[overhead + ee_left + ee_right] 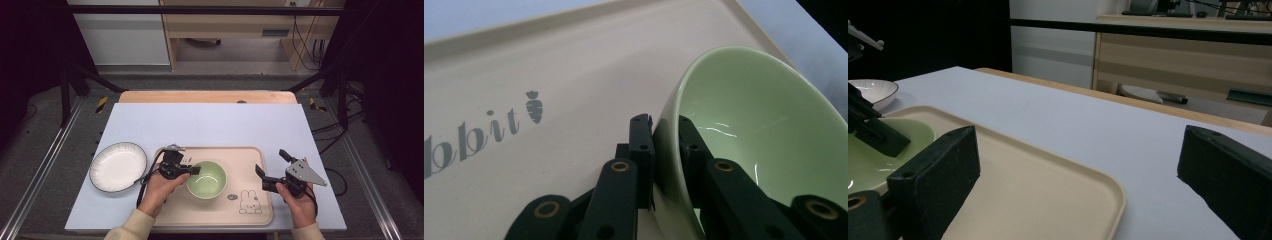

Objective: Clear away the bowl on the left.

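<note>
A light green bowl [207,179] sits in the middle of a beige tray [250,155]. My left gripper [192,171] is shut on the bowl's left rim; in the left gripper view its jaws pinch the green wall [667,150], one outside and one inside the bowl [764,125]. My right gripper [272,167] hovers open over the tray's right edge, nothing between its wide jaws. In the right gripper view the tray's corner [1098,185] lies between the jaws, and the bowl [878,150] shows at the left.
A white ribbed plate [118,166] lies on the pale blue mat left of the tray, also as a plate [873,92] at the far left of the right gripper view. A rabbit drawing [248,202] marks the tray's front right. Metal frame rails flank the table.
</note>
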`<state>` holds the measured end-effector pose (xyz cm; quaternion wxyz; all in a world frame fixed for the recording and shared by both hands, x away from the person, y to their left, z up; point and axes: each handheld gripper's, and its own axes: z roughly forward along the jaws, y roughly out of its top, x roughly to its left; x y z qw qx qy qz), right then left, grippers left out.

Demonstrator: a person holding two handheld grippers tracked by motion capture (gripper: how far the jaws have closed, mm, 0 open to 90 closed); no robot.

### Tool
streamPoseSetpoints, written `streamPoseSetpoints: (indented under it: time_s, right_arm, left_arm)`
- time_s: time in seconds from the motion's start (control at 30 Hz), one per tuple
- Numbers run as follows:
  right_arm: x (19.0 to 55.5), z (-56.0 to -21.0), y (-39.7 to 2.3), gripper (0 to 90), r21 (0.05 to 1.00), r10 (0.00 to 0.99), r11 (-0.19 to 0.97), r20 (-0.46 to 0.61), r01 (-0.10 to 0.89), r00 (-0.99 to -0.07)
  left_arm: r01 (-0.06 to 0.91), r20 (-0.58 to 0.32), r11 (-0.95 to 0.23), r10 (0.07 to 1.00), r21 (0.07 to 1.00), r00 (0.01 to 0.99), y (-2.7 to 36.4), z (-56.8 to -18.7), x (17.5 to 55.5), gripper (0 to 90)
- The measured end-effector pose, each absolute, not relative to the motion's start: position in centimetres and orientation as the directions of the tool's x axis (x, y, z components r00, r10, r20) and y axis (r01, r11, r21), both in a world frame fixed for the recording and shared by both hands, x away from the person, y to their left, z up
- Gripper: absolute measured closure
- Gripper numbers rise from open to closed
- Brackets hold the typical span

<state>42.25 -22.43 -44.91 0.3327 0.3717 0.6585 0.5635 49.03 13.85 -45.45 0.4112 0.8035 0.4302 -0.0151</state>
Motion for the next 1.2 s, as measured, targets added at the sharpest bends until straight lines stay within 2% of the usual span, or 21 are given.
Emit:
streamPoseSetpoints:
  time_s: [0.3, 0.53, 1.2]
  right_arm:
    - [42.3, -44.9, -22.4, 3.7, 0.989, 0.864, 0.092, -0.022, 0.115, -0.503]
    - [42.2, -44.9, -22.4, 3.7, 0.988, 0.863, 0.094, -0.021, 0.12, -0.504]
    - [42.3, -45.0, -22.3, 3.7, 0.988, 0.862, 0.095, -0.02, 0.123, -0.506]
  left_arm:
    - [0.7, -0.383, -0.291, 0.67, 0.652, 0.636, 14.0, -45.4, 49.0, 79.8]
    - [0.679, -0.34, -0.307, 0.685, 0.667, 0.644, 13.9, -45.2, 48.7, 76.4]
    - [0.611, -0.233, -0.322, 0.718, 0.723, 0.655, 13.4, -44.5, 48.0, 42.6]
